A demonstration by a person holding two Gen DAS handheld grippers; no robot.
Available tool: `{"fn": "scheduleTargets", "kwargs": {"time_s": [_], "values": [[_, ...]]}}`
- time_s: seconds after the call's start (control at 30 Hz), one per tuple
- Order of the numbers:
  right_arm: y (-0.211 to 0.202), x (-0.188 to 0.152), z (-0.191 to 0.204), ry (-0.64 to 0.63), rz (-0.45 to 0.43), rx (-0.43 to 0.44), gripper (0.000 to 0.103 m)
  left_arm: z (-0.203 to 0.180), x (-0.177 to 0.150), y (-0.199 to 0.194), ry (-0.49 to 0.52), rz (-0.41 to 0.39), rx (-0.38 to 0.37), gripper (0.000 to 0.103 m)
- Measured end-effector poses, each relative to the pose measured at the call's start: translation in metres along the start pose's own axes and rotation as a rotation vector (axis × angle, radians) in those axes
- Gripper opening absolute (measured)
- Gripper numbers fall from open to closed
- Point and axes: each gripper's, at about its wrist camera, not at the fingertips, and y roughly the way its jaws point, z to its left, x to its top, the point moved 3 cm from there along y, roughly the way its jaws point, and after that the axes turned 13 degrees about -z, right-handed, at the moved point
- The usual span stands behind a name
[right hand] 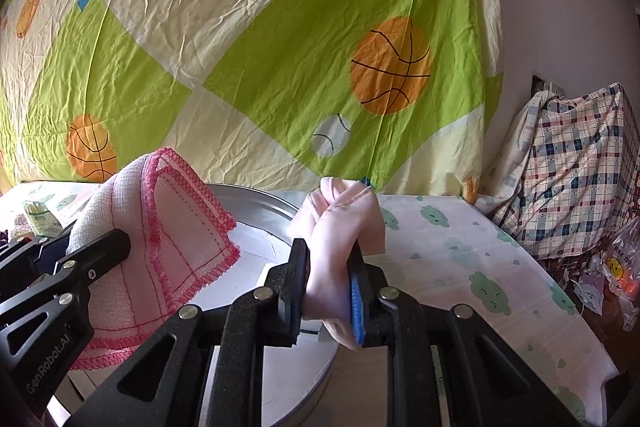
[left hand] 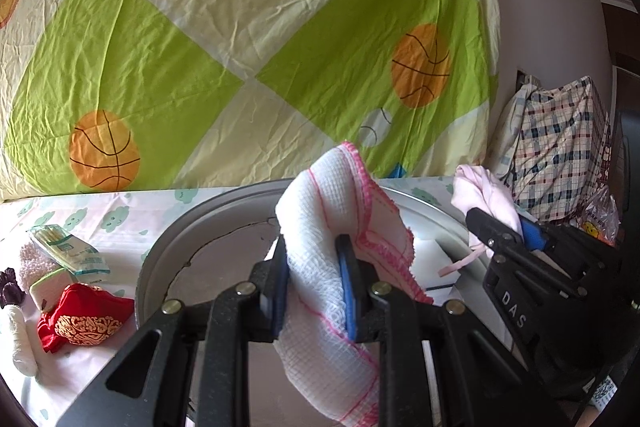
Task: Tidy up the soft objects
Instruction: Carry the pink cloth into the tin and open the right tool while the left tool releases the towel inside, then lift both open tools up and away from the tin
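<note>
My left gripper [left hand: 314, 263] is shut on a white waffle cloth with pink stitched edges [left hand: 340, 211], held over a round metal basin [left hand: 160, 259]. The same cloth [right hand: 168, 239] shows at the left of the right wrist view. My right gripper [right hand: 330, 267] is shut on a pale pink soft cloth [right hand: 344, 223], just right of the basin [right hand: 280, 207]. From the left wrist view the right gripper [left hand: 504, 227] stands at the right with the pink cloth [left hand: 480, 191] in its jaws. A white flat piece lies inside the basin.
On the cloud-print table cover [right hand: 460, 251], left of the basin, lie a red embroidered pouch [left hand: 84, 319], a cotton-swab box [left hand: 68, 251], a white roll [left hand: 20, 339] and a dark purple item [left hand: 10, 287]. A basketball-print sheet [left hand: 240, 47] hangs behind. A plaid bundle [right hand: 576, 163] sits at right.
</note>
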Motion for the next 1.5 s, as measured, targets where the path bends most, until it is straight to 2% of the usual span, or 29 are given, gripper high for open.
{"fn": "scheduleTargets", "kwargs": {"time_s": [0.37, 0.4, 0.47, 0.53, 0.57, 0.63, 0.73, 0.93, 1.17, 1.27, 1.5], "values": [[0.008, -0.004, 0.008, 0.002, 0.051, 0.083, 0.021, 0.000, -0.004, 0.005, 0.009, 0.032, 0.017, 0.023], [0.008, -0.005, 0.008, 0.004, 0.053, 0.092, 0.021, 0.000, -0.004, 0.005, 0.009, 0.034, 0.020, 0.027], [0.008, -0.005, 0.009, 0.004, 0.052, 0.092, 0.033, 0.002, -0.004, 0.004, 0.004, 0.029, 0.037, 0.033], [0.005, -0.004, 0.010, 0.009, 0.036, 0.093, 0.071, 0.006, -0.003, 0.002, -0.005, 0.016, 0.058, 0.054], [0.002, -0.003, 0.009, 0.013, 0.021, 0.072, 0.073, 0.009, -0.002, 0.000, -0.012, 0.004, 0.076, 0.060], [-0.003, 0.000, 0.004, 0.045, -0.017, 0.058, 0.074, 0.014, -0.001, -0.005, -0.030, -0.021, 0.103, 0.084], [-0.009, 0.004, -0.007, 0.123, -0.066, 0.038, 0.082, 0.018, 0.001, -0.012, -0.037, -0.061, 0.128, 0.098], [-0.018, 0.009, -0.021, 0.194, -0.115, -0.003, 0.084, 0.015, 0.005, -0.020, 0.030, -0.103, 0.160, 0.102], [-0.027, 0.011, -0.031, 0.241, -0.144, -0.054, 0.085, 0.024, 0.007, -0.025, 0.007, -0.116, 0.189, 0.102], [-0.032, 0.012, -0.036, 0.257, -0.164, -0.091, 0.088, 0.027, 0.007, -0.029, 0.014, -0.124, 0.205, 0.102], [-0.056, 0.015, -0.043, 0.313, -0.310, -0.154, 0.094, 0.038, 0.008, -0.041, 0.032, -0.160, 0.254, 0.103]]}}
